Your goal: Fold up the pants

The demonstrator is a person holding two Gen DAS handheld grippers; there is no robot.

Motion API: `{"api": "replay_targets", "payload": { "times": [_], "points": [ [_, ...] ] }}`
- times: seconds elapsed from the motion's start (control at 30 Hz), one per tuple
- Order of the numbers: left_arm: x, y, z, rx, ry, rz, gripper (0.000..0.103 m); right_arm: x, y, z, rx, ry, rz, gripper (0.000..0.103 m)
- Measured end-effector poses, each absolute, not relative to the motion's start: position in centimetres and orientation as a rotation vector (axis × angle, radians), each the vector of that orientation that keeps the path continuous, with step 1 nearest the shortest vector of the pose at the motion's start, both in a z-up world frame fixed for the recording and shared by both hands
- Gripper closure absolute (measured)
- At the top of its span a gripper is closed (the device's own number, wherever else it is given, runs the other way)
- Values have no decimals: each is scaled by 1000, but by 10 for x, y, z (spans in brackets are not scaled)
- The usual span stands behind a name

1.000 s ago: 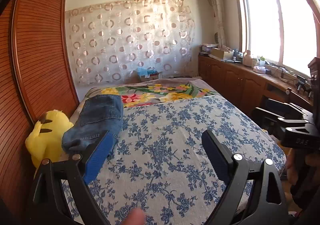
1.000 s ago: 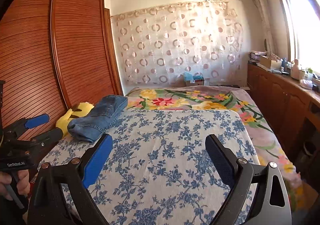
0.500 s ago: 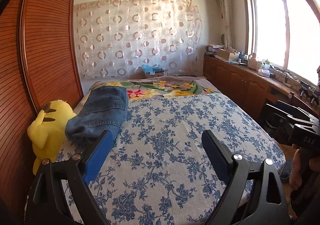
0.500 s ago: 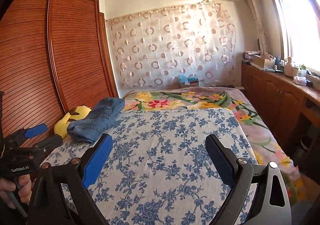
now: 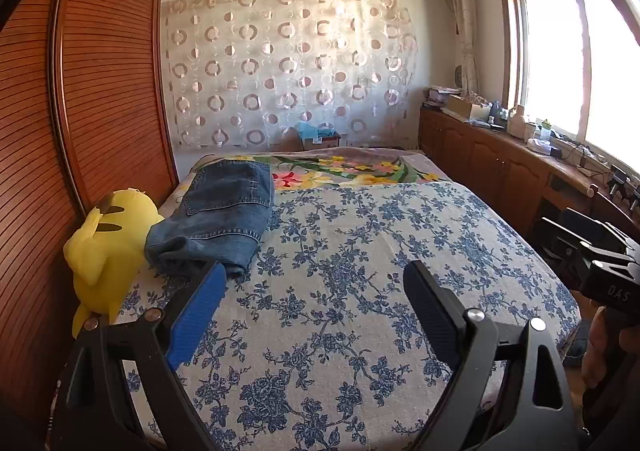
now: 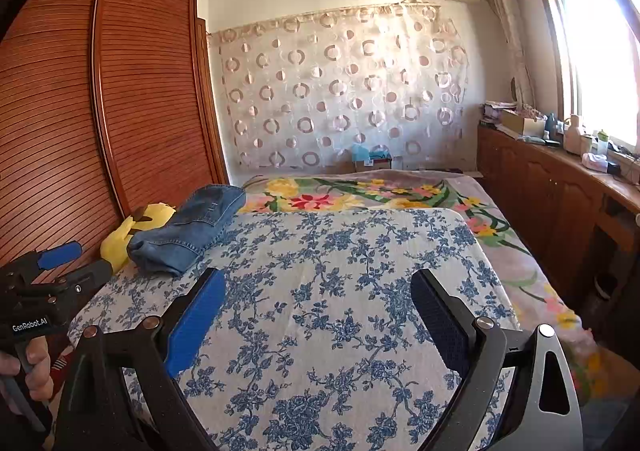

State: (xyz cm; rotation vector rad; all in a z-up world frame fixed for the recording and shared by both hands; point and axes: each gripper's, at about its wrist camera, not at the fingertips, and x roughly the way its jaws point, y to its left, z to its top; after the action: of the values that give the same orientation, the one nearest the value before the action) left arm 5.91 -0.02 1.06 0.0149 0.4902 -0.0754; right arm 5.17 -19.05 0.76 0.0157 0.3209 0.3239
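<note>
Blue denim pants (image 5: 224,219) lie folded in a compact bundle at the left side of the bed (image 5: 360,251), on the blue-flowered cover; the right wrist view shows the pants (image 6: 192,229) too. My left gripper (image 5: 314,283) hovers open above the near part of the bed, nothing between its fingers, the pants just beyond its left blue pad. My right gripper (image 6: 318,291) is open over the cover as well, apart from the pants. Each gripper also appears at the edge of the other's view, held by a hand.
A yellow plush toy (image 5: 106,247) leans between the pants and the slatted wooden wardrobe (image 5: 80,111) on the left. A wooden counter (image 5: 520,155) with bottles and boxes runs under the window on the right. A floral blanket (image 5: 340,171) covers the far end of the bed.
Both views have tilted slightly, with more ceiling and wall in sight. The pants and plush toy lie as before. Both grippers stay open.
</note>
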Motion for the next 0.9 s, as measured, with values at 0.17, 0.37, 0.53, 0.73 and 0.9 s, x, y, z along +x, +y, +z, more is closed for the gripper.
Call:
{"api": "replay_targets", "payload": {
  "times": [0.17, 0.37, 0.53, 0.73, 0.9],
  "points": [
    [59, 1, 11, 15, 488, -74, 12, 51, -194, 9, 12, 317, 326, 9],
    [59, 1, 11, 16, 488, -74, 12, 51, -194, 10, 13, 317, 326, 9],
    [59, 1, 11, 14, 488, -74, 12, 50, -195, 9, 8, 314, 328, 9],
    [59, 1, 11, 15, 487, -75, 12, 49, -195, 9, 8, 314, 328, 9],
    [58, 0, 10, 15, 487, -74, 12, 49, -195, 9, 8, 314, 328, 9]
  ]
}}
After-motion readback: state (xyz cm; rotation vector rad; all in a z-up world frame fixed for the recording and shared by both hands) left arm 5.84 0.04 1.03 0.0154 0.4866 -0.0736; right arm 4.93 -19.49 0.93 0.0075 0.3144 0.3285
